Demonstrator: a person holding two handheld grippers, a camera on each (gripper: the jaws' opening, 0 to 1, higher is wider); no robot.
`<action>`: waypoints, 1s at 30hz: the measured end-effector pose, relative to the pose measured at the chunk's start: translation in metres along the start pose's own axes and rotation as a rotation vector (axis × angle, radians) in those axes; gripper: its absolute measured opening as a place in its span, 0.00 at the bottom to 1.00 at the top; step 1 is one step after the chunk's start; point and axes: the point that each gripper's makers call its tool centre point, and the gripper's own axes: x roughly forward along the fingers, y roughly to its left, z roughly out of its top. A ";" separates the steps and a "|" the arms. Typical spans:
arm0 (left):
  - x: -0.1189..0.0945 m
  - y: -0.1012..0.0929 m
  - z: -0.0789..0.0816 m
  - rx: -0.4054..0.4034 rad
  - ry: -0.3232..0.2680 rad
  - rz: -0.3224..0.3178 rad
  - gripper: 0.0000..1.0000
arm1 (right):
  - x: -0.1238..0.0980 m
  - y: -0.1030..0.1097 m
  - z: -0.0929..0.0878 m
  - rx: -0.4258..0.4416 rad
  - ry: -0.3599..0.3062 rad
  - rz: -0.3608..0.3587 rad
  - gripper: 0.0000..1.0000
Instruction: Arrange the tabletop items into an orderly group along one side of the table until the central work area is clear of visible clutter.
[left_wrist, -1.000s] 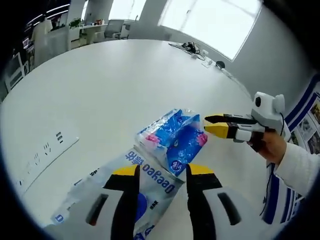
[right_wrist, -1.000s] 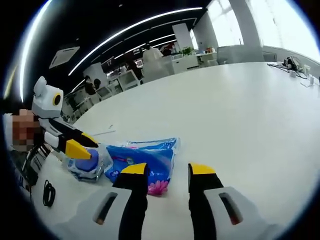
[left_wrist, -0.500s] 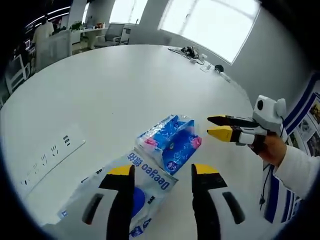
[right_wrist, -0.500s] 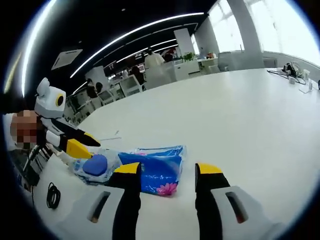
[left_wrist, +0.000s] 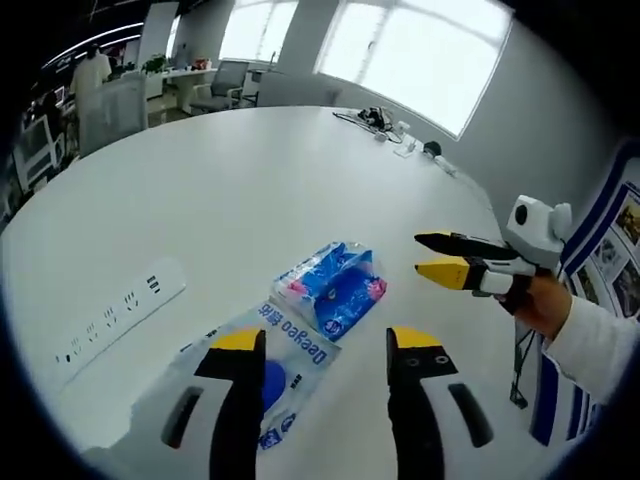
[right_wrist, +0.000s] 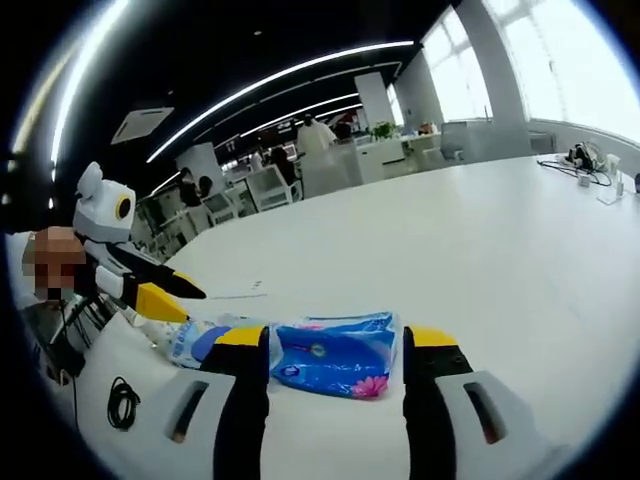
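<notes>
While both tools hover with jaws parted, empty, the blue tissue pack (left_wrist: 332, 288) lies on the white bench (left_wrist: 220, 190) just ahead of the left tool (left_wrist: 325, 345), beside a wet-wipes pouch (left_wrist: 268, 372); right tool (right_wrist: 335, 340) faces it too.

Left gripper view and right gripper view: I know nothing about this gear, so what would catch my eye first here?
Probably the bright blue tissue pack lying on the big white table, beside a clear wet-wipe pack with a blue lid. Next, the yellow-tipped left gripper standing open just before the two packs. The right gripper, held in a person's hand, hangs open to the right of the packs in the left gripper view.
</notes>
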 end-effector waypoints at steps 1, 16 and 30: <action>-0.004 -0.001 0.001 -0.005 -0.008 -0.001 0.49 | -0.001 0.003 0.001 -0.002 -0.005 0.003 0.53; -0.064 -0.008 -0.008 0.007 -0.069 0.006 0.51 | -0.029 0.058 0.011 -0.033 -0.034 0.054 0.56; -0.128 -0.018 -0.026 -0.004 -0.146 0.012 0.50 | -0.051 0.135 0.007 -0.071 -0.034 0.139 0.55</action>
